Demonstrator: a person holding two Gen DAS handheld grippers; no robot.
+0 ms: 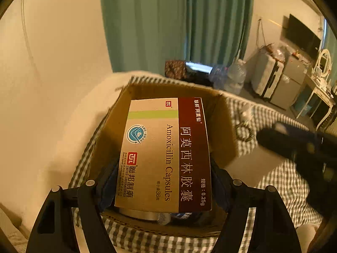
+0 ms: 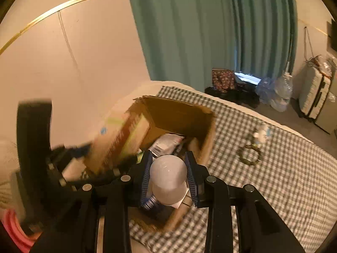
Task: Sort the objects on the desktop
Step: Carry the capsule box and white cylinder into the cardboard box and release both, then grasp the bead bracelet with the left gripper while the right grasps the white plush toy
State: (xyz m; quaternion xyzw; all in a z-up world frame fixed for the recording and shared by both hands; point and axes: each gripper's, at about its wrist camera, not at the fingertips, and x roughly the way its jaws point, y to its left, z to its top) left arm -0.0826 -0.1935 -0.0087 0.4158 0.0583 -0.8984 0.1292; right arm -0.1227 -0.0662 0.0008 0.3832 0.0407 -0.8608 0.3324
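Medicine box: the amoxicillin box [image 1: 164, 154] is gripped by its long sides in the left gripper [image 1: 164, 181], printed face up, long axis running away from the camera, just above the open cardboard box [image 1: 223, 126].
Left fingers [image 1: 107, 181]: closed on the medicine box, one blue pad on each side.
White bottle: the bottle [image 2: 168, 177] is clamped between the right gripper [image 2: 169, 177] fingers [image 2: 192, 179], its rounded end toward the camera, over the near edge of the cardboard box.
Cardboard box contents: a white packet [image 2: 166, 143] and other items I cannot make out.
Around: a wreath-like ring [image 2: 249, 155] and a small white bottle [image 2: 262, 135] lie on the checked bedspread [image 2: 273, 179], right of the box and well apart from it.
Open room: bare bedspread to the right; wall [image 2: 73, 73] close on the left.
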